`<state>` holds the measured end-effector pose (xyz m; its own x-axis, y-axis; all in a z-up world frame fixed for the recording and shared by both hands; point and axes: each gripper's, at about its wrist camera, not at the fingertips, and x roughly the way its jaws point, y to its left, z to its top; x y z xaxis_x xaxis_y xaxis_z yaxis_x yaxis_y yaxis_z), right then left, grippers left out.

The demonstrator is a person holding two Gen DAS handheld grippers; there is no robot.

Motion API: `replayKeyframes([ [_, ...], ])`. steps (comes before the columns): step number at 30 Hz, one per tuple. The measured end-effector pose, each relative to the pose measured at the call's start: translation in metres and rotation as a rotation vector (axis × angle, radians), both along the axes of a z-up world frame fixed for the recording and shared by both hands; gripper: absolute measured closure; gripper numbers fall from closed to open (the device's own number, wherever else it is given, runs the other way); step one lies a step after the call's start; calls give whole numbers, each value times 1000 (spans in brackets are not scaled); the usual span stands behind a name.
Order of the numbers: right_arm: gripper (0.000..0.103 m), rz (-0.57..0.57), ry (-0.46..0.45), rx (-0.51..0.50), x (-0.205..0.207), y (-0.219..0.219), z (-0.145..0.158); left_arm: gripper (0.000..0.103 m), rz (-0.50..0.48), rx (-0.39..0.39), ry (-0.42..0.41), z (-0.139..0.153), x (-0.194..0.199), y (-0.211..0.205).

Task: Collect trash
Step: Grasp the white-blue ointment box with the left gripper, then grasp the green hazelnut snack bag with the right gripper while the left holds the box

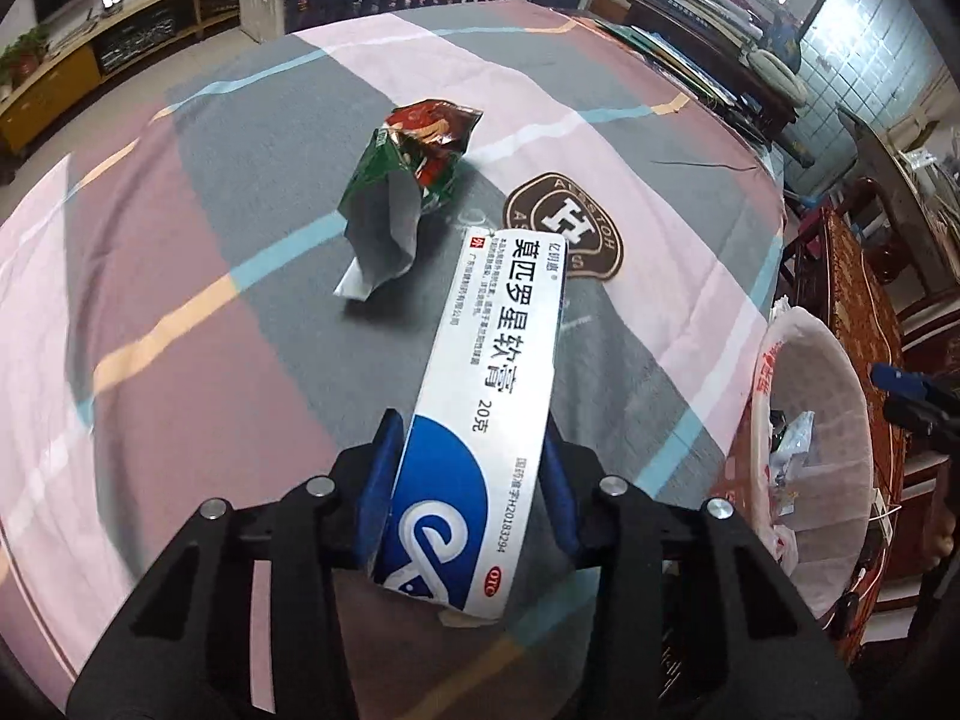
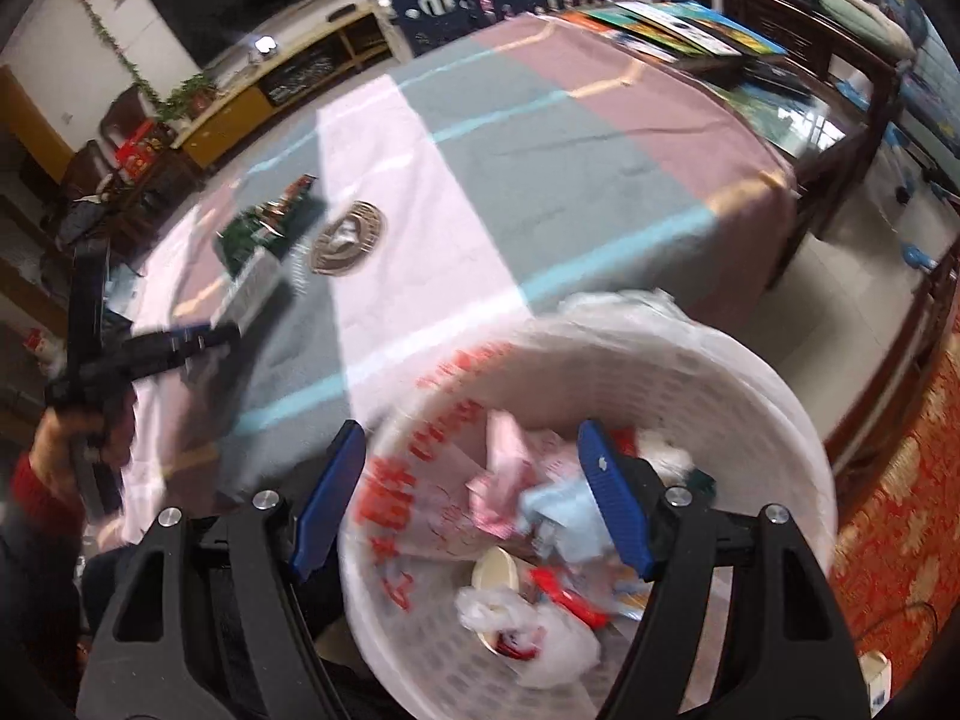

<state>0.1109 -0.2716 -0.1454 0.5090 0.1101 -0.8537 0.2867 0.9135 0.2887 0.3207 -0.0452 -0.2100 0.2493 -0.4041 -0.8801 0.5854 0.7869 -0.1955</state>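
Note:
A white and blue ointment box (image 1: 498, 348) sits lengthwise between the blue pads of my left gripper (image 1: 471, 429), which is shut on it just above the patchwork tablecloth (image 1: 252, 138). Beyond it lies a crumpled green and red snack bag (image 1: 408, 174), silver inside. A white lined trash basket (image 2: 780, 420) holding several wrappers, a paper cup and a plastic bag stands beside the table. My right gripper (image 2: 474, 438) hangs open over the basket's near-left rim, with nothing between its pads. The right wrist view also shows the left gripper (image 2: 198, 336) and the snack bag (image 2: 264, 228), both blurred.
A brown round emblem (image 1: 576, 228) is printed on the cloth by the box. Books and magazines (image 2: 678, 30) cover the table's far right end. Dark wooden chairs (image 1: 840, 252) and a red patterned rug (image 2: 900, 510) flank the basket (image 1: 828, 396). A hand in a red sleeve (image 2: 42, 468) holds the left tool.

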Motion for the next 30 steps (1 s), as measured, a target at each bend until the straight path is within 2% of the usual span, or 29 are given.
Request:
replayKeyframes([
  [2,31,34,-41,2,20,12,6,59,66,-21,-38,10,-23,27],
  [5,31,78,-96,37,60,32,11,59,232,-46,-93,26,-44,71],
  [8,26,60,-127,82,109,54,11,59,405,6,-195,35,-58,110],
  [11,22,42,-117,113,158,79,6,59,519,67,-275,39,-70,129],
  [15,15,-13,-62,170,221,107,-13,59,596,-8,-280,42,-76,144],
  [17,15,-30,-17,156,245,118,-25,59,611,-68,-259,38,-79,152],
  [20,15,-19,45,28,268,140,-42,59,624,-84,-234,31,-76,148],
  [22,15,36,60,-54,274,157,-52,59,628,-82,-227,27,-75,147],
  [23,18,61,59,-94,274,163,-54,59,629,-80,-225,25,-75,147],
  [25,51,111,55,-158,267,174,-57,59,630,-83,-222,23,-76,147],
  [28,59,177,32,-184,249,181,-56,59,637,-76,-218,21,-77,149],
  [30,61,201,16,-196,234,180,-51,59,646,-67,-225,21,-79,150],
])
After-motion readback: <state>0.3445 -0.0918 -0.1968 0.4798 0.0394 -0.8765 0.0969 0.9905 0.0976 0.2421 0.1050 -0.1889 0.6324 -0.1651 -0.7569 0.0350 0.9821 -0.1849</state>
